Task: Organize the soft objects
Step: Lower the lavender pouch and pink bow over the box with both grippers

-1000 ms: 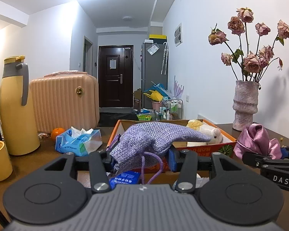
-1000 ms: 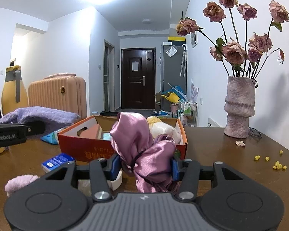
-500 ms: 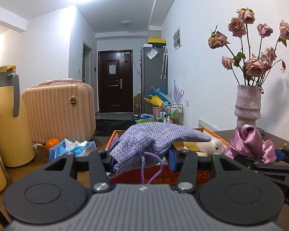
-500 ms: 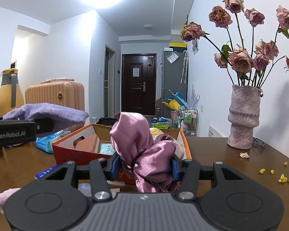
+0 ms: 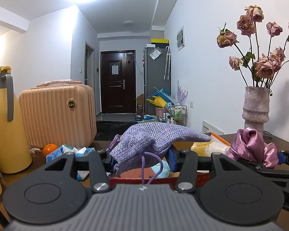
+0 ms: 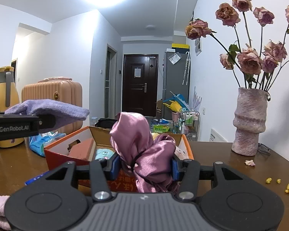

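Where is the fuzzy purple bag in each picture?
Left wrist: the purple drawstring pouch sits low in the middle, pinched in the left tool.
Right wrist: it's at the far left edge, halfway up, above the orange box.
Shared landmark: the pink vase of dried roses.

This is a lived-in home: a brown wooden table (image 6: 217, 159) carries a vase of dried roses (image 6: 249, 121), a yellow thermos jug (image 5: 4, 121) and a peach vanity case (image 5: 57, 115), while beyond it a hallway leads past a grey fridge (image 5: 157, 80) to a dark front door (image 5: 118, 81).
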Available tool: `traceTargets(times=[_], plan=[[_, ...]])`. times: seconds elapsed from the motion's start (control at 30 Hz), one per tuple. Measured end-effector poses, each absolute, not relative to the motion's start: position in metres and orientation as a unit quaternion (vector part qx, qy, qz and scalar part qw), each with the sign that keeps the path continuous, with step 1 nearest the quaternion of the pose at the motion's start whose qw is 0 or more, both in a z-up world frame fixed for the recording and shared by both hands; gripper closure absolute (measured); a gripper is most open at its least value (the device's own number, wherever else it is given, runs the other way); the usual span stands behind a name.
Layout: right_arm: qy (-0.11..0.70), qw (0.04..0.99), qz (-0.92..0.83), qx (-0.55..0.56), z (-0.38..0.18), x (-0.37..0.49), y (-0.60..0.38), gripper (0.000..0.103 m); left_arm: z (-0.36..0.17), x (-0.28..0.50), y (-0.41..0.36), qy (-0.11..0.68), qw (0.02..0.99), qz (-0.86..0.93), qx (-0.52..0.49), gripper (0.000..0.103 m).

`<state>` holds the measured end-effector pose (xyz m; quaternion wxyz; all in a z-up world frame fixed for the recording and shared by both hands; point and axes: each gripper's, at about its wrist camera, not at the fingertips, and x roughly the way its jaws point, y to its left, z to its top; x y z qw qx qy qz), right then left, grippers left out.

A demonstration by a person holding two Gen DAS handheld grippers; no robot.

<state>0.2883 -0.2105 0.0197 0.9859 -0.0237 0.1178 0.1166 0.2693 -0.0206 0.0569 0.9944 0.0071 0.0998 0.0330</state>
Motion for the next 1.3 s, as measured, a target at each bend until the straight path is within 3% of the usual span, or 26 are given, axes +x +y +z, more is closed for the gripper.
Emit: traceTargets(times=[1.3], plan=[[0.121, 0.985, 0.122, -0.015, 0.019, 0.37, -0.19, 0.054, 0.053, 0.342, -0.015, 0.107, 0.994, 0.037, 0.006, 0.055]])
